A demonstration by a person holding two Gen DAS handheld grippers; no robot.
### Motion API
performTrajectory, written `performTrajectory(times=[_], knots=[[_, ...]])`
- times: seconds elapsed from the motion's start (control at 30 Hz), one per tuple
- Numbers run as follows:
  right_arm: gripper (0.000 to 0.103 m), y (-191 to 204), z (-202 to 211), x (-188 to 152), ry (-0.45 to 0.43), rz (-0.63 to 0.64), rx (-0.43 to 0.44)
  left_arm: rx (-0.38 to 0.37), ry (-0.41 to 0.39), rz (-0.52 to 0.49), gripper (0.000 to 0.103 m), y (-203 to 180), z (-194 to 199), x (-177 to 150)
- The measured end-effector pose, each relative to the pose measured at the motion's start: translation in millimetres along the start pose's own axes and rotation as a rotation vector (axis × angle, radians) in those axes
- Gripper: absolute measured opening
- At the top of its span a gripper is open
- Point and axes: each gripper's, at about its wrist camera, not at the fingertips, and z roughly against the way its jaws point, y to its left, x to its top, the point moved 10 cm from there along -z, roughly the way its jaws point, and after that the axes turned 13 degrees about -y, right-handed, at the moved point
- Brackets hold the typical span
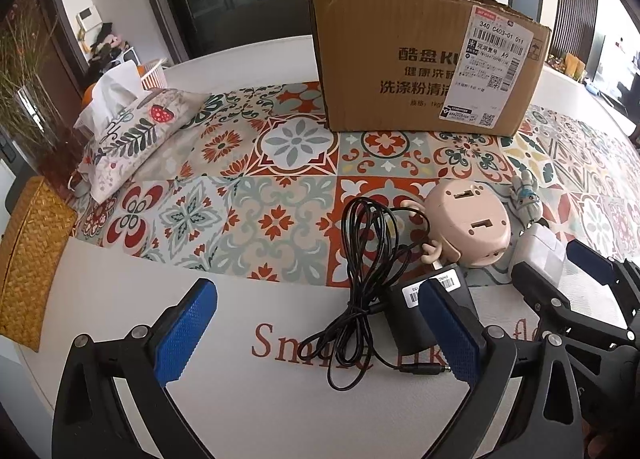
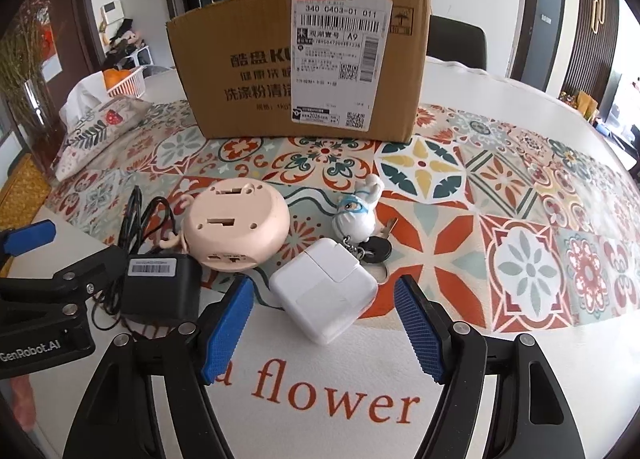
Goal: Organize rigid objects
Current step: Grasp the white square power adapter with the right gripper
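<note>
A brown cardboard box (image 1: pixel 420 71) (image 2: pixel 300 67) stands open-topped at the back of the table. In front of it lie a black power adapter (image 1: pixel 436 299) (image 2: pixel 160 283) with a coiled black cable (image 1: pixel 360 259), a pink round gadget (image 1: pixel 466 227) (image 2: pixel 236 227), a rabbit keychain (image 1: pixel 528 195) (image 2: pixel 356 211) with a key, and a white charger (image 1: pixel 540 255) (image 2: pixel 324 291). My left gripper (image 1: pixel 316 291) is open over the cable, its right finger just in front of the adapter. My right gripper (image 2: pixel 322 299) is open, its pads on either side of the white charger without touching it.
A tissue box in a floral cover (image 1: pixel 128 131) lies at the left, with a woven basket (image 1: pixel 28 259) and a glass vase of dried grass (image 1: pixel 24 99) beyond it. A white basket with oranges (image 2: pixel 124 83) stands at the back left. A patterned mat (image 2: pixel 520 219) covers the table.
</note>
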Motion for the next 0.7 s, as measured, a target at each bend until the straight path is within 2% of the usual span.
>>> performTrajectory(times=[0.2, 0.37, 0.47, 0.7], knots=[[0.064, 0.9, -10.6, -5.6, 0.010, -0.010, 0.011, 0.004, 0.011, 0.013, 0.102, 2.8, -4.4, -4.7], [0.064, 3.1, -16.4, -8.2, 0.011, 0.000, 0.002, 0.003, 0.015, 0.023, 0.102, 4.2, -5.9, -7.4], [0.059, 2.2, -17.3, -8.4, 0.006, 0.007, -0.008, 0.006, 0.014, 0.019, 0.102, 4.2, -5.9, -8.0], [0.058, 0.2, -15.3, -9.5, -0.001, 0.009, -0.008, 0.007, 0.012, 0.001, 0.102, 3.2, 1.9, -11.4]])
